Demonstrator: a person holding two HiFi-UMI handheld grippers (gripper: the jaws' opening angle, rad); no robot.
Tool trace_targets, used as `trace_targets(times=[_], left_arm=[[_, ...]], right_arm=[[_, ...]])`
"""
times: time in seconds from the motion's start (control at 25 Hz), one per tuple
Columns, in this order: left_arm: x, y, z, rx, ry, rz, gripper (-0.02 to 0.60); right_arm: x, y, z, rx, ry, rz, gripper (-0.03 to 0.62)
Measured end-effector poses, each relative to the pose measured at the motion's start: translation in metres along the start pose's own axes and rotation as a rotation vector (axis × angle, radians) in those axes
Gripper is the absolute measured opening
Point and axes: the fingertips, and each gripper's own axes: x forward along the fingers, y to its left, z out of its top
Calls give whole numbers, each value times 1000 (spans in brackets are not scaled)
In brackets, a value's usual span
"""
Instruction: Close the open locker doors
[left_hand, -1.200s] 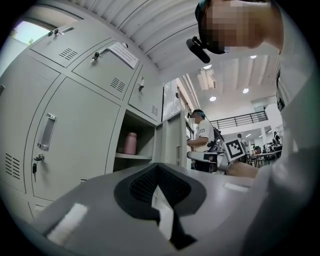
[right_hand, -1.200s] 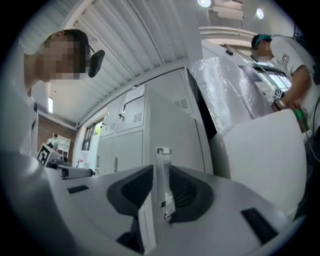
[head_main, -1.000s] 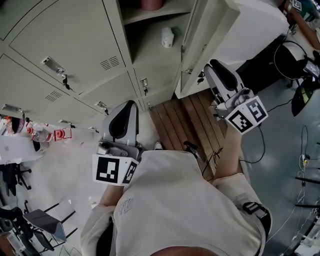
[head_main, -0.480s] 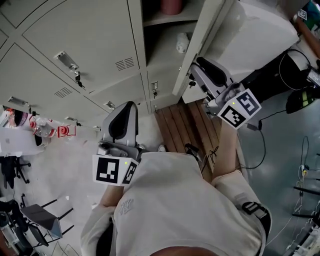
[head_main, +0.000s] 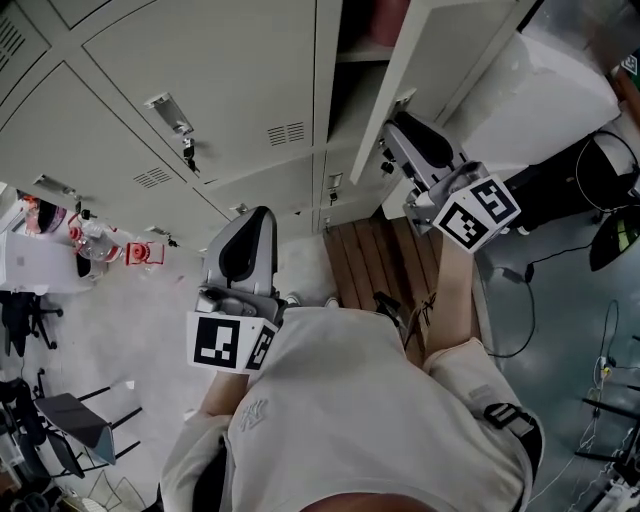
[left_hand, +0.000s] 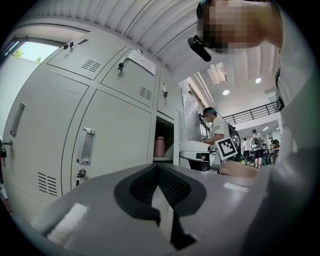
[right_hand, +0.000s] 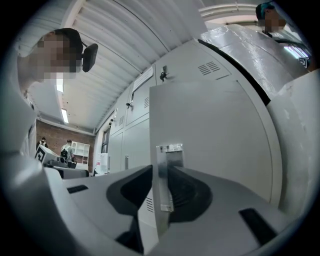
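One grey locker door (head_main: 415, 70) stands open, swung out from the locker bank at top centre. Behind it the open compartment (left_hand: 165, 141) holds a pink bottle (left_hand: 159, 146). My right gripper (head_main: 393, 142) is at the door's free edge. In the right gripper view the door edge and its metal latch plate (right_hand: 168, 172) sit between the jaws of my right gripper (right_hand: 161, 176), which is shut on the edge. My left gripper (head_main: 258, 213) hangs low in front of the closed lockers (head_main: 200, 70), apart from them. In its own view my left gripper (left_hand: 159, 174) is shut with nothing in it.
A wooden slatted platform (head_main: 385, 260) lies on the floor below the open door. A plastic-covered white unit (head_main: 550, 90) stands to the right behind the door, with black cables (head_main: 520, 300) nearby. Red items (head_main: 135, 252) and chairs (head_main: 20, 320) sit at left. People stand far off (left_hand: 212, 130).
The right gripper has moved left toward the locker bank with the door edge, and the door has swung further toward shut. The left gripper has stayed in place.
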Motion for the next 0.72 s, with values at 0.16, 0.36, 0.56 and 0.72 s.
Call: trace_targets(times=[0.16, 0.36, 0.56, 0.72], left_arm=[[-1, 16, 1, 1, 1, 16, 2], [-1, 32, 3, 2, 7, 30, 2], [0, 48, 6, 3, 9, 43, 2], [0, 58, 5, -1, 14, 56, 2]], right_arm=[[17, -5, -3, -8, 3, -21, 78], [40, -10, -4, -20, 22, -54, 77], [61, -19, -7, -11, 25, -89, 78], [73, -24, -7, -17, 29, -121, 78]])
